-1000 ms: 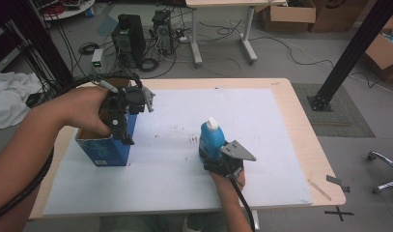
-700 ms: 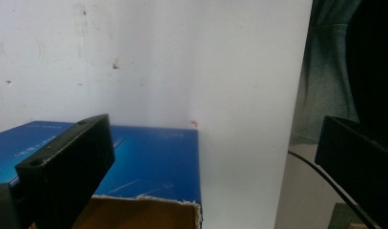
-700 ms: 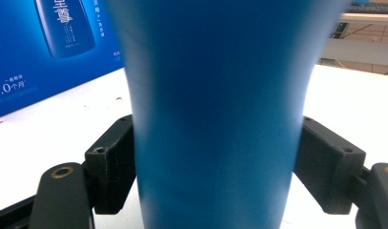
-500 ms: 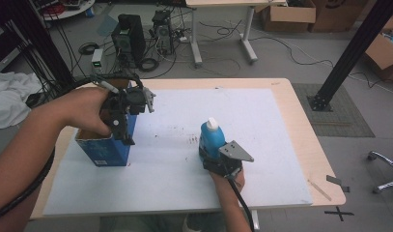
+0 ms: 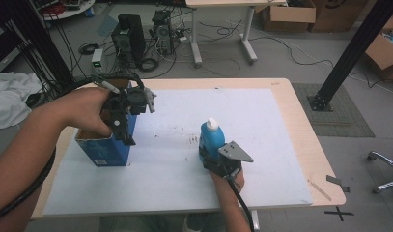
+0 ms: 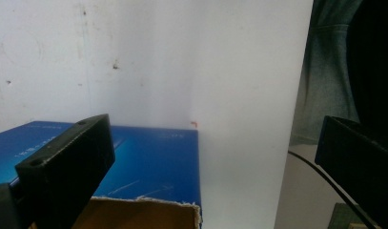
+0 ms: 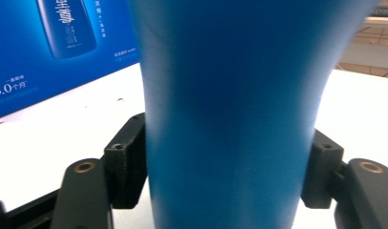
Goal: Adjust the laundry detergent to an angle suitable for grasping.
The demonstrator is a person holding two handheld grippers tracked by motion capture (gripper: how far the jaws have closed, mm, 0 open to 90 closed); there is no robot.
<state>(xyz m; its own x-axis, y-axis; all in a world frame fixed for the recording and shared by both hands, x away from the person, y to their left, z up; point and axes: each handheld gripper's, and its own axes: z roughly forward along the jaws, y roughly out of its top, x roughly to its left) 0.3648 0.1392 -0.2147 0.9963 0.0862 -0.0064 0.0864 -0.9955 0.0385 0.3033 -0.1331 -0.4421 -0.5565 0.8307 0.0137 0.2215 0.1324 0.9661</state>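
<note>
Table (image 5: 300, 145): light wood, centre of the frame.
White sheet (image 5: 261, 125): covers most of the tabletop, faintly speckled.
Computer tower (image 5: 129, 38): floor, upper left, amid cables.
Cardboard boxes (image 5: 281, 12): top right.
Black post (image 5: 351, 53): slanting, right.
White cloth (image 5: 10, 99): left edge.

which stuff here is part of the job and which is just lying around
In the job: blue bottle, gripped by the right tool, whose jaws have just been closing; open blue box, under the left tool.
Lying about: white cloth, cardboard boxes, computer tower.
</note>
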